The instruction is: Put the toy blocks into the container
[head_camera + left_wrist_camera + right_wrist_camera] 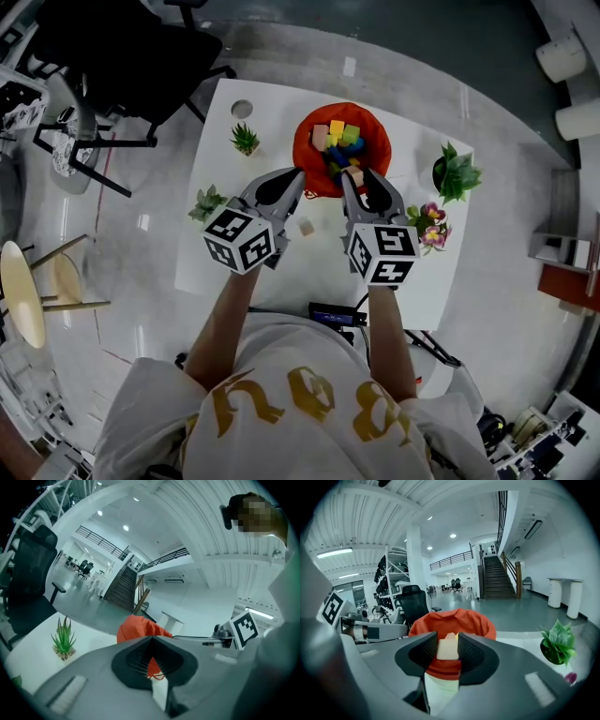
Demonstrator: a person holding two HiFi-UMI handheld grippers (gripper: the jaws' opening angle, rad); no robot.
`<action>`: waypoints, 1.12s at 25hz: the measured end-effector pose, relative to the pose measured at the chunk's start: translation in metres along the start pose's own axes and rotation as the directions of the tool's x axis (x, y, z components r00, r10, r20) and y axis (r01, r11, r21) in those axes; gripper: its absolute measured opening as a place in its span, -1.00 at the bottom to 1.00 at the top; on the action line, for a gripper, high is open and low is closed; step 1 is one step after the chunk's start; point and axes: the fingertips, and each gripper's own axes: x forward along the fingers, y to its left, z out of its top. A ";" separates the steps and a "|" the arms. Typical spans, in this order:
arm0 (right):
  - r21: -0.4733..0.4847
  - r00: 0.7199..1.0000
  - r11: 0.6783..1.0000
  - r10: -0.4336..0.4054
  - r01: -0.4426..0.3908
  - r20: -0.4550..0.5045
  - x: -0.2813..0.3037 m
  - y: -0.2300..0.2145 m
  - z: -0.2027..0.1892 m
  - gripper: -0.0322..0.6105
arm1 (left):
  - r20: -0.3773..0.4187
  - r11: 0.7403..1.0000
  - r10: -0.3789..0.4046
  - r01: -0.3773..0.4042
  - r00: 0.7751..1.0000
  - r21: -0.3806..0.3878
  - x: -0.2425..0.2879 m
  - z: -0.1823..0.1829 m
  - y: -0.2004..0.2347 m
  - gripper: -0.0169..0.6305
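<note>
- The orange bag (307, 155) at 12 o'clock already holds several blocks (337, 133).
- The right hand-held gripper (447, 645) clamps a beige block (446, 653); the left hand-held gripper (152, 641) is closed, empty.
- One cube (306, 227) left at the bag's 6 o'clock.

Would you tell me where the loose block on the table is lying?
In the head view, the loose block lies on the white table between the left gripper and the right gripper, just short of the orange container.

The head view looked steeply down from high above the person onto the white table (225, 246). The left gripper view and the right gripper view sat low and close behind their own jaws, facing level across the tabletop. All three shared the orange container (307, 150) (140, 627) (454, 618).
</note>
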 end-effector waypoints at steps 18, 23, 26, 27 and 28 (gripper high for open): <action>-0.006 1.000 1.000 0.009 -0.008 0.020 -0.024 0.009 -0.007 -0.33 | 0.022 1.000 0.022 -0.022 1.000 0.014 -0.020 0.002 -0.011 -0.95; -0.010 1.000 1.000 0.019 -0.019 0.011 -0.035 0.018 -0.016 -0.33 | 0.026 1.000 0.014 -0.015 1.000 0.024 -0.026 0.000 -0.022 -0.95; -0.010 1.000 1.000 0.021 -0.021 0.010 -0.043 0.022 -0.021 -0.33 | 0.027 0.999 0.012 -0.013 1.000 0.031 -0.032 -0.002 -0.028 -0.95; -0.012 1.000 1.000 0.020 -0.020 0.010 -0.046 0.023 -0.022 -0.33 | 0.028 0.999 0.012 -0.013 1.000 0.033 -0.034 -0.003 -0.031 -0.95; -0.014 1.000 1.000 0.020 -0.020 0.010 -0.049 0.024 -0.023 -0.33 | 0.029 0.999 0.012 -0.013 1.000 0.035 -0.037 -0.004 -0.033 -0.95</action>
